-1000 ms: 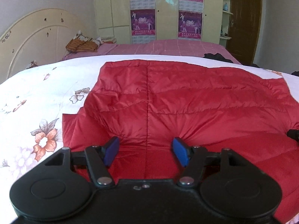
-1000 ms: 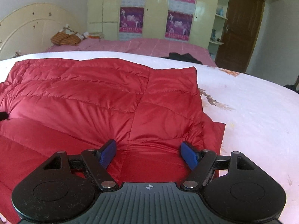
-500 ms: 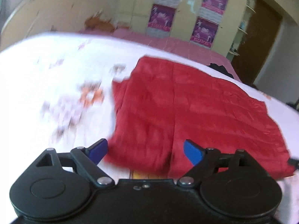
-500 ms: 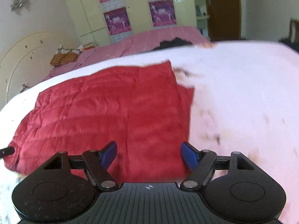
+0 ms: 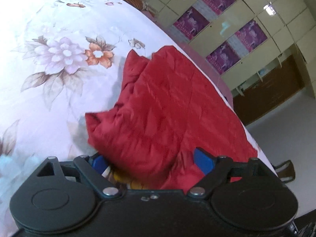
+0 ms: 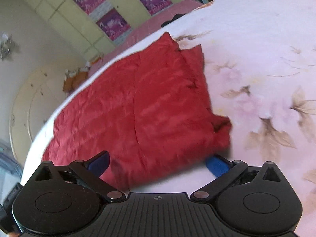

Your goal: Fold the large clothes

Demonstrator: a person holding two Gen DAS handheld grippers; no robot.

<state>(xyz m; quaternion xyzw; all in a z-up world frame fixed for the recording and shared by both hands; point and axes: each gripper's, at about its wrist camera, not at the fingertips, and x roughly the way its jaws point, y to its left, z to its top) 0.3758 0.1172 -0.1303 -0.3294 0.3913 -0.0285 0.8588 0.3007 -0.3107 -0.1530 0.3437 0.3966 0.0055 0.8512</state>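
A red quilted down jacket (image 5: 167,106) lies folded on a white floral bedsheet (image 5: 49,63). In the left wrist view my left gripper (image 5: 152,161) is open, its blue pads on either side of the jacket's near left corner, with cloth bulging between them. In the right wrist view the jacket (image 6: 134,106) fills the middle. My right gripper (image 6: 158,165) is open around the jacket's near right edge, the left pad over red cloth, the right pad over the sheet (image 6: 266,69).
A second bed with a pink cover (image 6: 150,27) stands behind, then a cream wardrobe with purple posters (image 5: 223,31) and a brown door (image 5: 272,98). A cream headboard (image 6: 29,102) is at the left. A yellow and white patch (image 5: 122,177) shows under the jacket.
Both grippers have pulled back to the jacket's near corners and tilted, left camera rolled one way, right the other. Both stay open. The jacket's near left corner now bulges between the left pads.
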